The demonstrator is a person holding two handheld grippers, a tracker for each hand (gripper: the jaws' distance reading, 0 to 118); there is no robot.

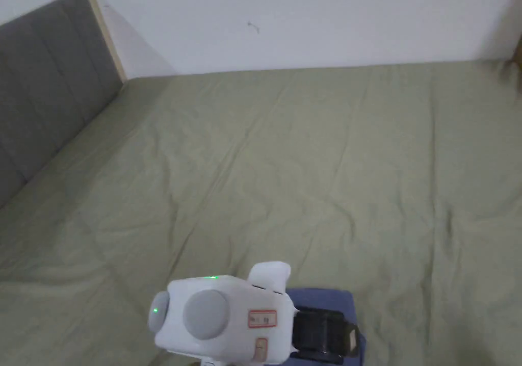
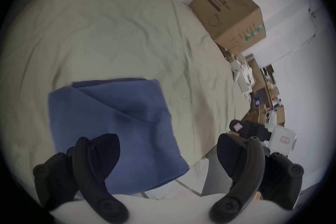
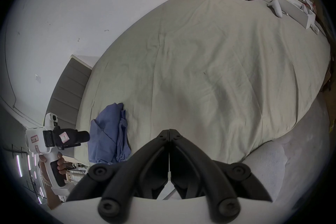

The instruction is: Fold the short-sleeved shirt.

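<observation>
Blue shirt [image 2: 116, 129] folded, near bed [image 2: 109, 31] edge. Left gripper [image 2: 168, 151] fingers released, right gripper [image 3: 169, 134] fingers clenched, empty. Bump could slide shirt off.

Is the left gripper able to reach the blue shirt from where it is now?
Probably yes. The left gripper is open and hovers just above the near edge of the folded blue shirt on the bed. Nothing lies between its fingers and the cloth, so the way looks free.
</observation>
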